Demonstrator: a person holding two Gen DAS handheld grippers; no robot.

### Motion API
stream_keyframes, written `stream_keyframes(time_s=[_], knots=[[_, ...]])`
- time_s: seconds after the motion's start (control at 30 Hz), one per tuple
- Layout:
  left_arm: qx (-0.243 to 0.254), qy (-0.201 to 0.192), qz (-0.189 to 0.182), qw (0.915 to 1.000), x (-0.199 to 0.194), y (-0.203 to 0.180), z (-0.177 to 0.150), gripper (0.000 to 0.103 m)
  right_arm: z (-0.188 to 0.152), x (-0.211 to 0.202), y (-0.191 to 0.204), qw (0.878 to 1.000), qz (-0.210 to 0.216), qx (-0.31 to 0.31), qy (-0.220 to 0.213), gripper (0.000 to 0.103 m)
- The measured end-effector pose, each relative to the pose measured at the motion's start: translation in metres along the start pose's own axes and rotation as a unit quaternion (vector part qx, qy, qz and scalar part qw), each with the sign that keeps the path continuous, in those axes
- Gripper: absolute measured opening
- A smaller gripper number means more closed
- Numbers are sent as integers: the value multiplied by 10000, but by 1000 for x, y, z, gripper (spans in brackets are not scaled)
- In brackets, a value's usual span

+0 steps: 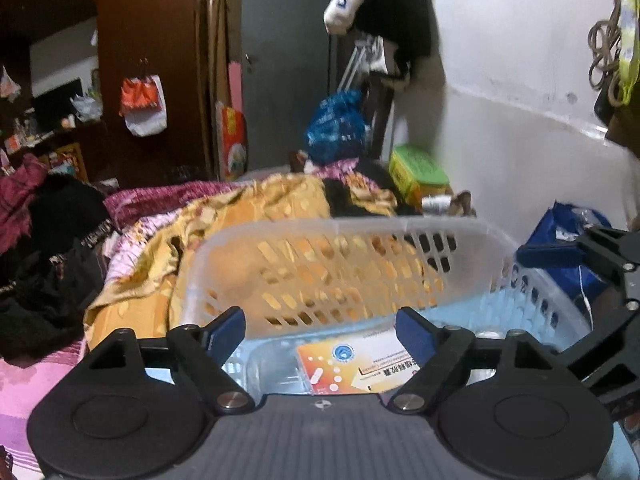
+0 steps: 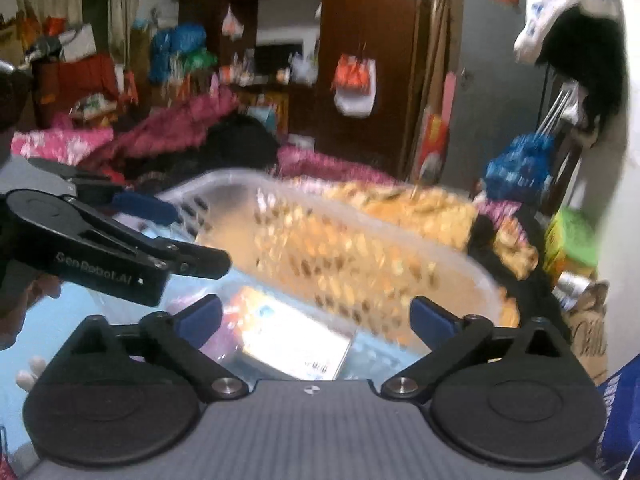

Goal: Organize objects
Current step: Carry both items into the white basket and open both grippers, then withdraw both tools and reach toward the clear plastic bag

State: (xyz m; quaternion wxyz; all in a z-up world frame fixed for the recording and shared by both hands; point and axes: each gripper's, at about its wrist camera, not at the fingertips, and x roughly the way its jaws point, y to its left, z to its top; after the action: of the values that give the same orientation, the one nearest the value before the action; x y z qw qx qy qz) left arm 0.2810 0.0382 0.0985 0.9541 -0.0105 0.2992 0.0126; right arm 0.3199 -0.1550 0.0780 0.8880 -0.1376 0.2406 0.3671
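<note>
Translucent plastic basket [image 1: 340, 268] is sitting on the bed, an orange medicine box [image 1: 356, 364] lying inside; I'm keeping my left gripper [image 1: 320, 332] and right gripper [image 2: 316, 320] spread wide and empty above it, apparently between placements

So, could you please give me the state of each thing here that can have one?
Left gripper: open, holding nothing.
Right gripper: open, holding nothing.
Plastic basket: upright, holding an orange-and-white box.
Yellow blanket: crumpled behind the basket.
Green box: closed, by the wall.
</note>
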Motion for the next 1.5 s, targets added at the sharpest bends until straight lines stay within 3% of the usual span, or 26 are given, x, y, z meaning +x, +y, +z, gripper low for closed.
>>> stream_keyframes(time_s=[0.13, 0.27, 0.5, 0.63, 0.77, 0.93, 1.03, 1.2, 1.37, 1.5], knots=[[223, -564, 20, 9982, -47, 1, -13, 85, -12, -41, 11, 9971, -359, -171, -644, 103], [367, -1019, -130, 9940, -103, -1, -46, 87, -46, -93, 23, 9862, -714, -259, -1471, 103], [464, -1656, 147, 9850, -180, 2, -121, 96, -127, -161, 28, 9738, -784, 312, -2111, 103], [394, -1573, 129, 9867, -183, 6, -164, 96, -178, -169, 31, 9771, -527, 872, -1870, 103], [358, -1543, 95, 9873, -167, 7, -203, 96, -212, -160, 49, 9822, -458, 710, -1680, 103], [257, -1504, 14, 9883, -153, 2, -234, 96, -223, -150, 52, 9824, 39, 790, -1694, 103], [446, -1420, -85, 9888, -151, -6, -256, 96, -223, -139, 54, 9858, 71, 678, -1534, 98], [669, -1435, 23, 9874, -147, -13, -267, 96, -228, -133, 53, 9887, 57, 648, -1354, 91], [585, -1273, -115, 9901, -134, -9, -274, 94, -244, -135, 60, 9906, 26, 621, -1220, 78], [483, -1216, -277, 9910, -124, -9, -278, 88, -252, -135, 63, 9909, 53, 600, -1203, 75]])
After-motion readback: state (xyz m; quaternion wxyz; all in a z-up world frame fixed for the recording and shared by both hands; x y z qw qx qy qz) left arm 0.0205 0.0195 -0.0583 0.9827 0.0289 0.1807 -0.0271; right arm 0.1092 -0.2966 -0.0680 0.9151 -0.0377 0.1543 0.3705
